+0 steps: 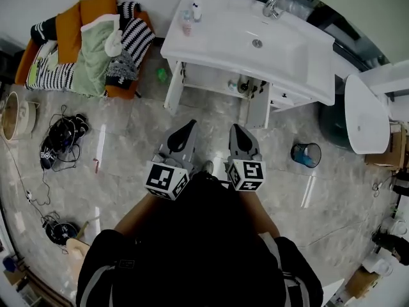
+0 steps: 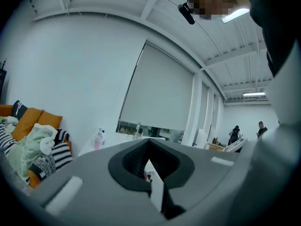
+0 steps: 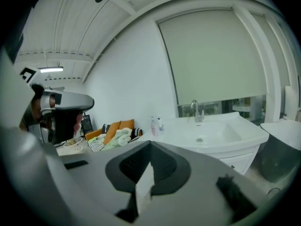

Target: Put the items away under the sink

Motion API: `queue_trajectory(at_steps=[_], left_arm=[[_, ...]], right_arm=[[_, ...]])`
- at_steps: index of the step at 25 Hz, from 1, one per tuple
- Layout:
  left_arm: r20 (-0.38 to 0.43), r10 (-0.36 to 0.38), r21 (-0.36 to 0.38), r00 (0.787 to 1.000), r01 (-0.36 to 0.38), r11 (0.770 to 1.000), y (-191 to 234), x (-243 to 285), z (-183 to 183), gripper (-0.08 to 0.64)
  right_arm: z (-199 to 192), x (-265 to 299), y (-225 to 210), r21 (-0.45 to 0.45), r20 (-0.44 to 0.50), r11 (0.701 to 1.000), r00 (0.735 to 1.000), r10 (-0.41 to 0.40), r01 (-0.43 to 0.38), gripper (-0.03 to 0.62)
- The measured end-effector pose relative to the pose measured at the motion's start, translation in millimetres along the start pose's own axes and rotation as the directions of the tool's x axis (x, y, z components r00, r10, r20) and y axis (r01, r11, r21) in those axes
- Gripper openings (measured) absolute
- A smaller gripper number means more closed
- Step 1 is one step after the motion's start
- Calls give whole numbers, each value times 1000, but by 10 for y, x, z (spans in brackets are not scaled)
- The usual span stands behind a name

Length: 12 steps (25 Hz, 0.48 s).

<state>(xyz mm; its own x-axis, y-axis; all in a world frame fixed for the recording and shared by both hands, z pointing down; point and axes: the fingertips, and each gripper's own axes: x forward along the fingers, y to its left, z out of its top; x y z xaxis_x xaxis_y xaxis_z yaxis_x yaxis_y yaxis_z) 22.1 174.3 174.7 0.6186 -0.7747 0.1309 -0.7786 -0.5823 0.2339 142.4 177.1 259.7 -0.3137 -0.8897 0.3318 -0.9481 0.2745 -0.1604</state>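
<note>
White sink counter (image 1: 223, 38): pink bottle (image 1: 186, 23), white bottle (image 1: 196, 11); left gripper (image 1: 190, 125), right gripper (image 1: 235, 130) closed, empty.

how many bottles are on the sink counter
2. A pink-tinted bottle and a white bottle stand side by side on the sink counter, at its left end in the head view. More may be hidden in the cabinet below.
</note>
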Motion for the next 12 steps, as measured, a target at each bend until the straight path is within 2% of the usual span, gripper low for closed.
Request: queue_trajectory(at_steps=[12], left_arm=[[-10, -37, 15, 999, 37, 999, 82, -124, -8, 5]], right_arm=[[160, -41, 388, 17, 43, 999, 998, 46, -47, 15]])
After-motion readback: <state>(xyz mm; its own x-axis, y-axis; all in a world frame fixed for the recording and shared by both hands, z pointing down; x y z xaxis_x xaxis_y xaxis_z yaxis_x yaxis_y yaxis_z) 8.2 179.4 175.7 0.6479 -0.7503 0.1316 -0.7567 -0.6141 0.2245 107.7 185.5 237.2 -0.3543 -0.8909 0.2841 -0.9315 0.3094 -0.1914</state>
